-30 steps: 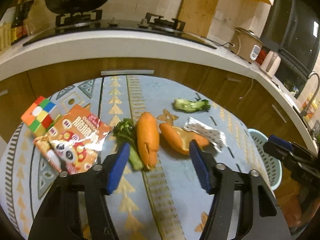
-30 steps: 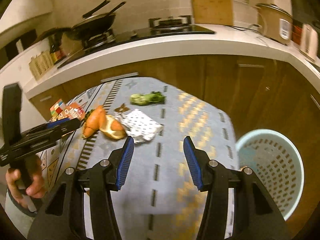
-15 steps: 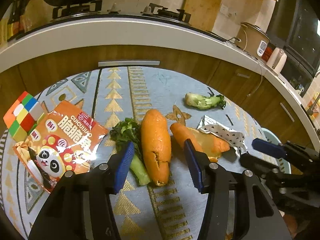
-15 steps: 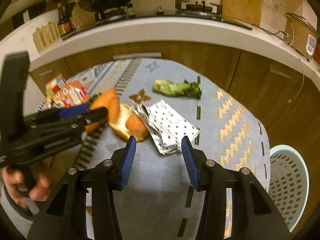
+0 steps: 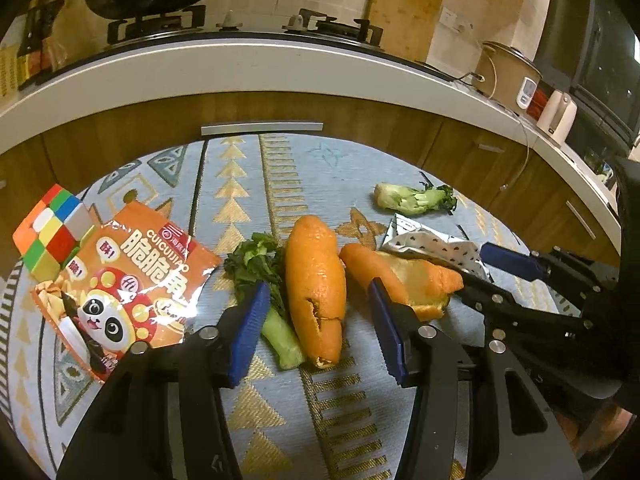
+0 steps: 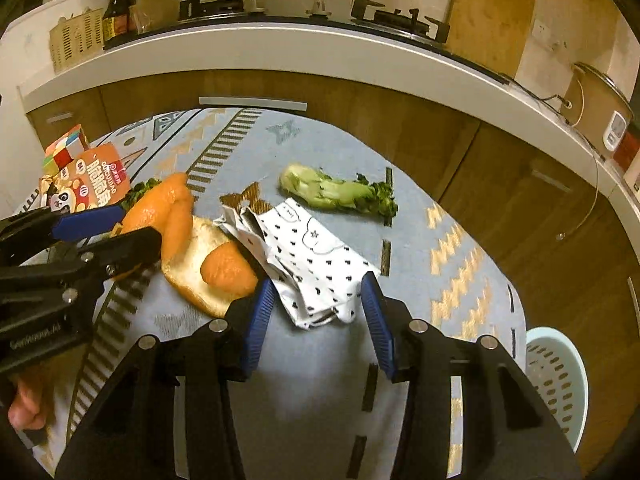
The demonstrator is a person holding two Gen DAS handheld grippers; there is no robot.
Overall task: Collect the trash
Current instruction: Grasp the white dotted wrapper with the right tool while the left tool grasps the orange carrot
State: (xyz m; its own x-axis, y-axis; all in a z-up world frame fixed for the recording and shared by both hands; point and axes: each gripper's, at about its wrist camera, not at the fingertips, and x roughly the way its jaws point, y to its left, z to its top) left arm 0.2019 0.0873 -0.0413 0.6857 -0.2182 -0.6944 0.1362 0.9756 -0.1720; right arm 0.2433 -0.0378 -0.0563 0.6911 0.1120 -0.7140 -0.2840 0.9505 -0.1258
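From my left wrist view, my left gripper (image 5: pixel 316 320) is closing its released jaws around the long orange peel (image 5: pixel 316 280) on the patterned rug (image 5: pixel 248 168); from the right, my right gripper (image 6: pixel 316 312) straddles, ungripped, the crumpled dotted white wrapper (image 6: pixel 316 264), so next I judge both must clamp, then carry to the pale blue perforated basket (image 6: pixel 560 376).

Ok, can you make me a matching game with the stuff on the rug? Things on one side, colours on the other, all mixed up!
Things:
1. puzzle cube
2. peel between the left gripper's fingers
3. crumpled paper
4. basket

Colours:
A. white with small dark marks
B. pale blue with holes
C. many colours in squares
D. orange

Pairs: 1-C, 2-D, 3-A, 4-B
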